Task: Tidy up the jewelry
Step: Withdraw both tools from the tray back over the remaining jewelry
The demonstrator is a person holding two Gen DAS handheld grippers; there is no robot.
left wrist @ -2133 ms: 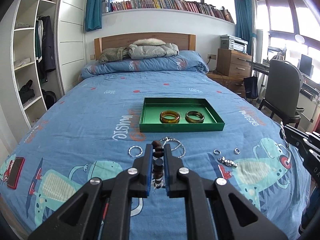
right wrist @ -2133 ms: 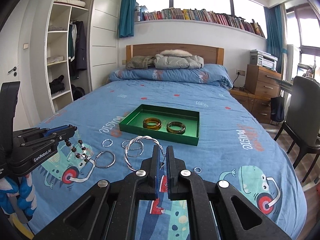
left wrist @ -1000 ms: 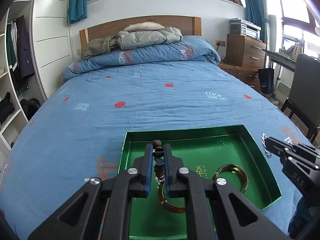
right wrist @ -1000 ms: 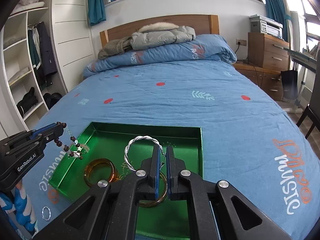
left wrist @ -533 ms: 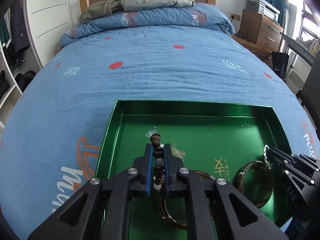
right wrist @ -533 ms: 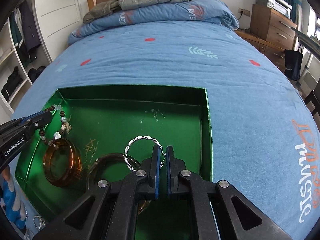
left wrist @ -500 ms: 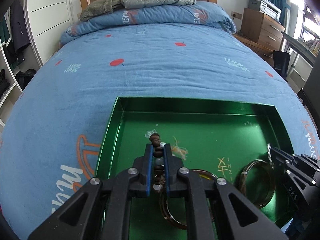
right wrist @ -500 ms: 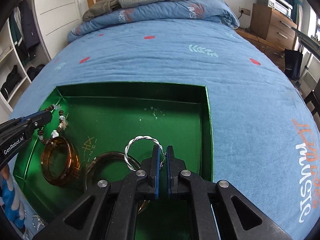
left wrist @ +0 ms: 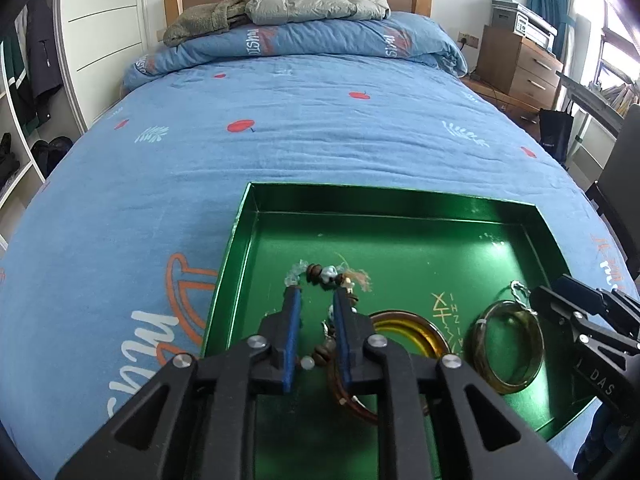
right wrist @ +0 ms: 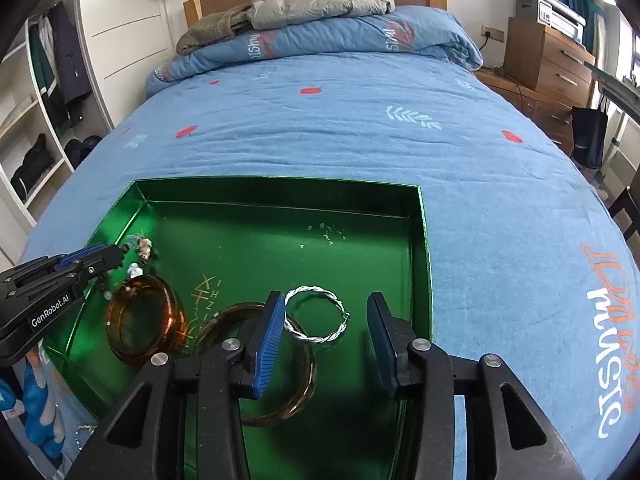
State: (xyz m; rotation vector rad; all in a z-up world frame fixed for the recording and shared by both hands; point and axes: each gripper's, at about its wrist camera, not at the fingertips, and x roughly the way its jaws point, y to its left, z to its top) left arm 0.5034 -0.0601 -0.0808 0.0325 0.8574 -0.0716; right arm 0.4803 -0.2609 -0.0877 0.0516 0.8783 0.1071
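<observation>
A green tray (left wrist: pixel 384 200) (right wrist: pixel 424 248) lies on the blue bed. My left gripper (left wrist: pixel 317 300) is open over the tray's left part; the brown-and-pale bead bracelet (left wrist: pixel 326 274) lies in the tray around its fingertips and also shows in the right wrist view (right wrist: pixel 138 258). My right gripper (right wrist: pixel 326 314) is open over the tray's right part; the twisted silver bangle (right wrist: pixel 318 316) lies between its fingers, overlapping a dark amber bangle (right wrist: pixel 298 384). An orange amber bangle (right wrist: pixel 146 320) lies to its left. The right gripper also shows in the left wrist view (left wrist: pixel 576 312).
The blue printed bedspread (left wrist: pixel 320 128) surrounds the tray. A folded duvet and jackets (left wrist: pixel 304 8) lie at the headboard. A wooden drawer unit (left wrist: pixel 520 68) stands right of the bed, open shelves (right wrist: pixel 36 120) on the left. A small silver piece (right wrist: pixel 82 434) lies on the bedspread before the tray.
Both grippers have opened over the tray. The bead bracelet has dropped from the left gripper into the tray, and the silver bangle has dropped from the right one onto the dark amber bangle.
</observation>
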